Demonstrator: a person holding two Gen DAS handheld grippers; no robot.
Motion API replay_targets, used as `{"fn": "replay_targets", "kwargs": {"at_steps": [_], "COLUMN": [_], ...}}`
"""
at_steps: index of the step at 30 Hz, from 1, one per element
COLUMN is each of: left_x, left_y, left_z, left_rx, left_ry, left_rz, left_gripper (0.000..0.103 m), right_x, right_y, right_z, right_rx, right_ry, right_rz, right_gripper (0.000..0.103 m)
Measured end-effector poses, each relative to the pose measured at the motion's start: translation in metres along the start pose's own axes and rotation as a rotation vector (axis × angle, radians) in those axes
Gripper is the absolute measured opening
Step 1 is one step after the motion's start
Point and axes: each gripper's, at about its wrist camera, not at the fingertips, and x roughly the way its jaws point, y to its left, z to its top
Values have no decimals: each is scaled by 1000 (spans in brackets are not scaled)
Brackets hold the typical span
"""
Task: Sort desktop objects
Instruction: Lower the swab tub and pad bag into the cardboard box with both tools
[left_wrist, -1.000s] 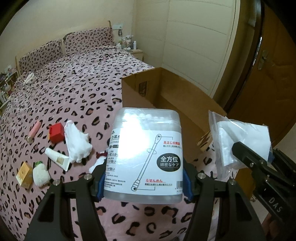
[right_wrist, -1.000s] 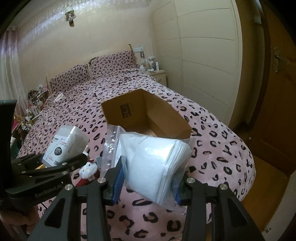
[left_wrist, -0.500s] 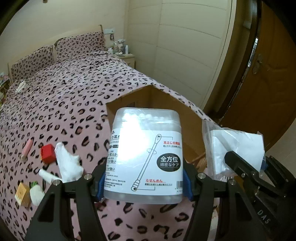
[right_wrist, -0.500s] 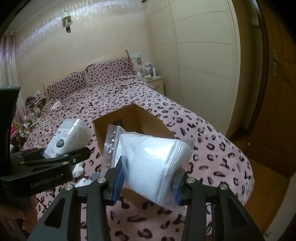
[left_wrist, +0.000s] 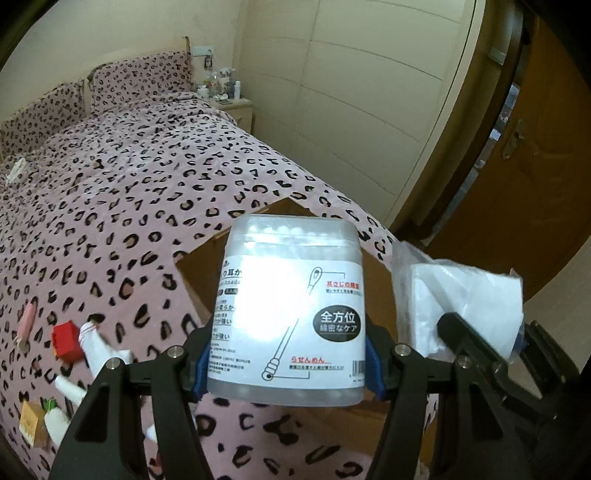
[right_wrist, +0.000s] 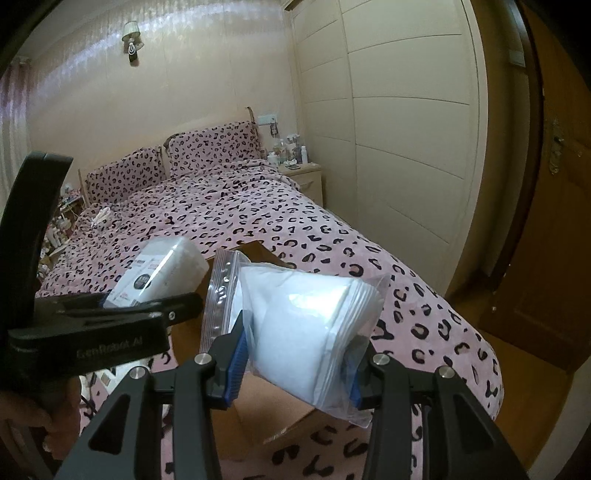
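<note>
My left gripper (left_wrist: 288, 369) is shut on a clear cotton swab box (left_wrist: 291, 314) with a Japanese label and holds it up over the open cardboard box (left_wrist: 199, 280) on the bed. My right gripper (right_wrist: 295, 373) is shut on a zip bag of white cotton pads (right_wrist: 306, 328) and holds it above the same cardboard box (right_wrist: 269, 410). The right gripper's bag shows in the left wrist view (left_wrist: 465, 299). The swab box shows in the right wrist view (right_wrist: 159, 273). The cardboard box's inside is mostly hidden.
Small items lie on the leopard-print bedspread (left_wrist: 129, 192) at left: a red box (left_wrist: 66, 339), a white sock (left_wrist: 99, 347), a pink tube (left_wrist: 26, 321), a white tube (left_wrist: 70, 389), a yellow box (left_wrist: 31, 424). A nightstand (right_wrist: 303, 177), wardrobe (right_wrist: 406, 129) and wooden door (right_wrist: 554, 240) stand to the right.
Both grippers have risen and moved over the cardboard box with their loads. The box and the items on the bed now sit lower and farther away in both views.
</note>
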Motion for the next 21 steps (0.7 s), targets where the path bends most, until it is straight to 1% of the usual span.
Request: {"fn": "replay_targets", "kwargs": {"at_steps": [6, 8, 14, 21], "left_x": [31, 39, 66, 84], "left_y": [11, 13, 16, 22], "left_z": [25, 29, 29, 24], "left_rx": [-10, -10, -8, 5], "left_ry": [41, 50, 89, 111], "left_rz": [-33, -35, -36, -31], "left_gripper": [64, 64, 64, 64], "right_x": [23, 31, 49, 64], "right_y": [-4, -3, 6, 11], "right_z": [8, 8, 1, -10], "right_rx": [4, 1, -14, -40], "right_ry": [24, 34, 79, 120], "right_rz": [-7, -6, 7, 3], "right_gripper": [44, 44, 44, 44]}}
